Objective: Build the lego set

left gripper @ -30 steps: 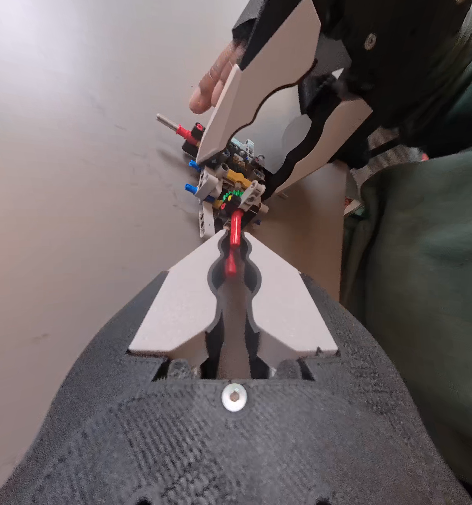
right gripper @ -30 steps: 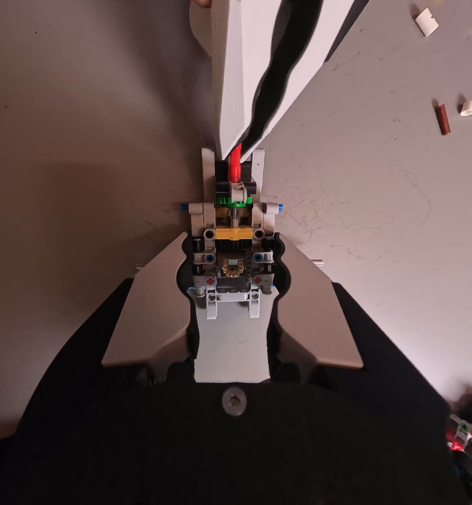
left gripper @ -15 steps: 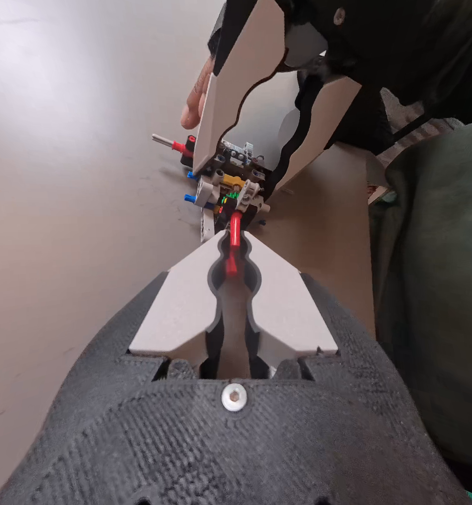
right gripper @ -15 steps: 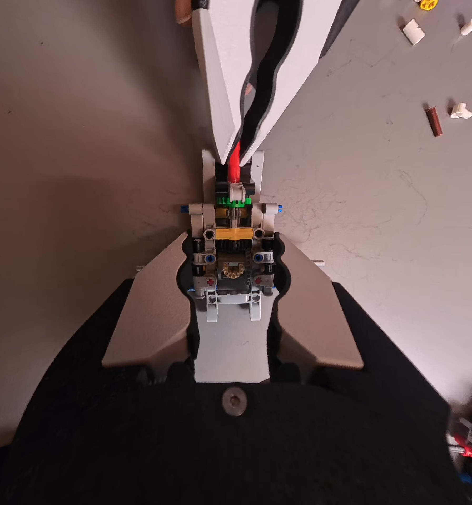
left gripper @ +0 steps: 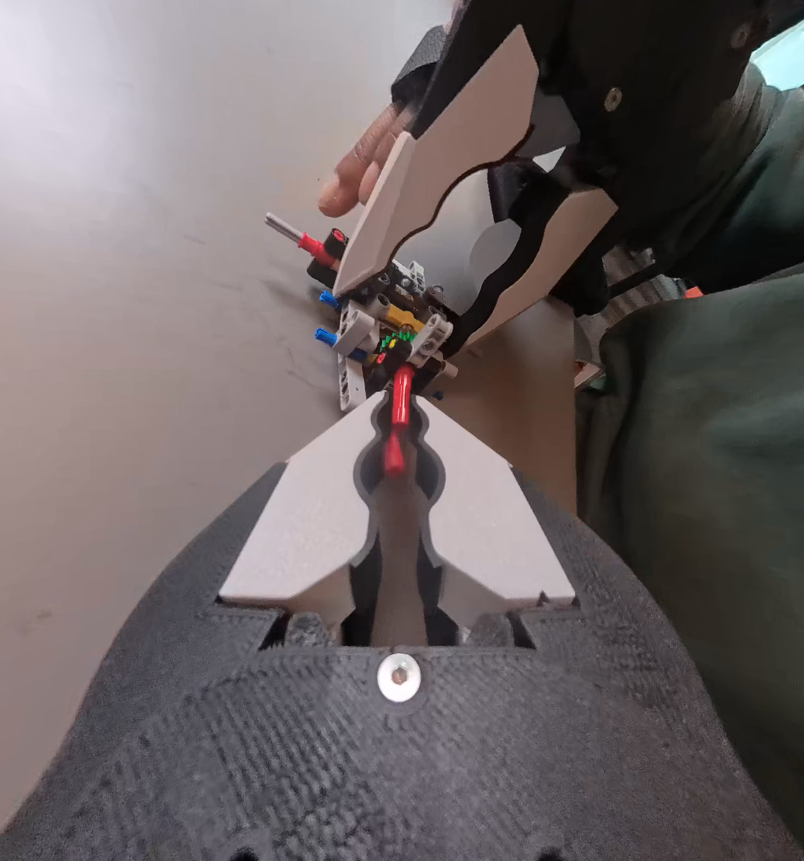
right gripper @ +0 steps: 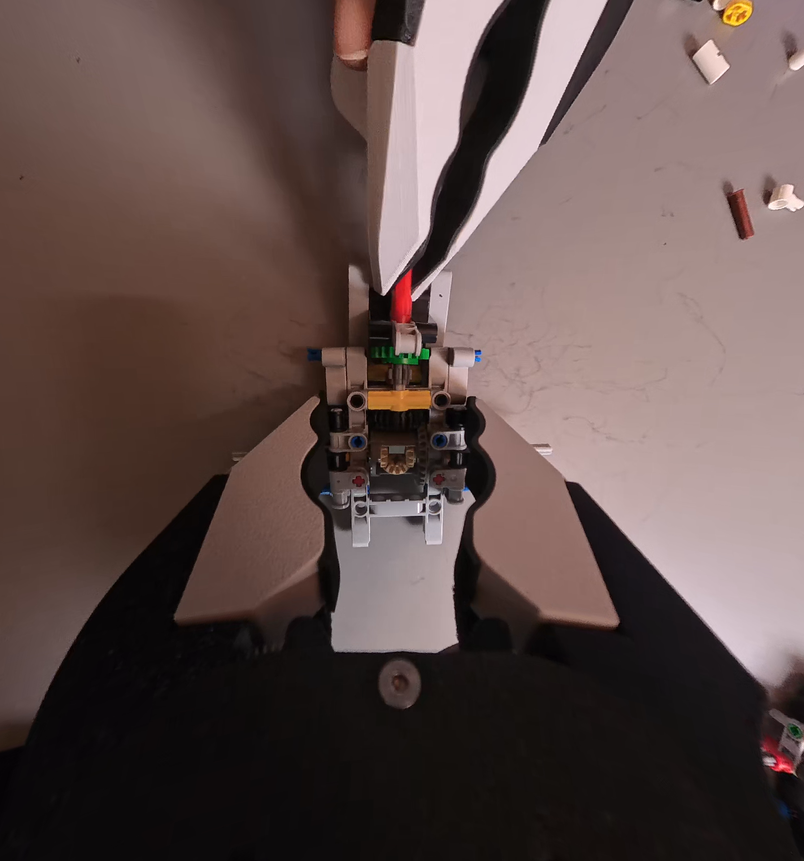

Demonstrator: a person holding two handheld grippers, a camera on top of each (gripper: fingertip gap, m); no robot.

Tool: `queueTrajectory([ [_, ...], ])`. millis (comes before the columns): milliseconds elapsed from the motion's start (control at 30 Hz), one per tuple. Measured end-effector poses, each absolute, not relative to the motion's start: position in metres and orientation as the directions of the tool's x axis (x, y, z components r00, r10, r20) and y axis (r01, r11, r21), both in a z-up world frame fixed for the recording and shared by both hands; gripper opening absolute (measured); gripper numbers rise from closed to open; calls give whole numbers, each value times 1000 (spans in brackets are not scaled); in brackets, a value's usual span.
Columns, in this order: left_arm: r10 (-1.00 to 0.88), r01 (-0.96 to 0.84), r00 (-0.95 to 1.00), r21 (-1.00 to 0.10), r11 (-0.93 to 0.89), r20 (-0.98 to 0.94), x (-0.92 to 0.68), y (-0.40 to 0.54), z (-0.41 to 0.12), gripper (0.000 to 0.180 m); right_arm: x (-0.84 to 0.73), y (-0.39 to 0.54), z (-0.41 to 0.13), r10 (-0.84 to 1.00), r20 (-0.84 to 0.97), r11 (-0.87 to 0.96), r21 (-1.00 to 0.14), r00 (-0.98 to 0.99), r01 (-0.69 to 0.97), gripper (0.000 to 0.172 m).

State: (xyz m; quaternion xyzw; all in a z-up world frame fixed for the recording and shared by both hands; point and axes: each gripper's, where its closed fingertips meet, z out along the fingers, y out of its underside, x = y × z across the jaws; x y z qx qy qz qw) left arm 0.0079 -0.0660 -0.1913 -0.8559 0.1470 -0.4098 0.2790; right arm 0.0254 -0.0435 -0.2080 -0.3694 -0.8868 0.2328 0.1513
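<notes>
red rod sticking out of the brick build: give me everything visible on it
The red rod is a slim, glossy plastic axle, straight. Its far end plugs into a black and grey connector on the brick assembly, next to a green gear. Its near end runs between the fingertips of the left tool, which are closed on it, and reaches into the wider hollow behind them. The right tool grips the assembly's sides; it does not touch the rod.

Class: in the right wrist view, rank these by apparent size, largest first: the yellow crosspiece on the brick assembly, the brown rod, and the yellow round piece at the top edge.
1. Yellow crosspiece
2. Brown rod
3. Yellow round piece, partly cropped, so unsure.
</notes>
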Motion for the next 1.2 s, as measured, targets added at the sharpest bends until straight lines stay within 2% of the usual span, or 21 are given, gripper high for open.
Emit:
queueTrajectory([
  [133, -448, -5, 613, -564, -826, 651, 8, -64, -190, 4, 25, -43, -208, 735, 87, 605, -531, -672, 593, 56],
  [367, -556, -135, 644, -637, -759, 525, 11, -66, -192, 5, 25, -45, -208, 731, 93, 608, -540, -676, 582, 56],
  [533, -593, -201, 653, -648, -735, 470, 14, -65, -192, 4, 28, -45, -208, 726, 95, 618, -526, -681, 585, 56],
  [933, -519, -223, 656, -517, -827, 547, 16, -64, -192, 3, 28, -45, -208, 729, 91, 620, -509, -679, 597, 56],
  [1200, -554, -312, 647, -480, -820, 525, 17, -64, -193, 3, 28, -45, -208, 728, 85, 619, -509, -680, 599, 56],
])
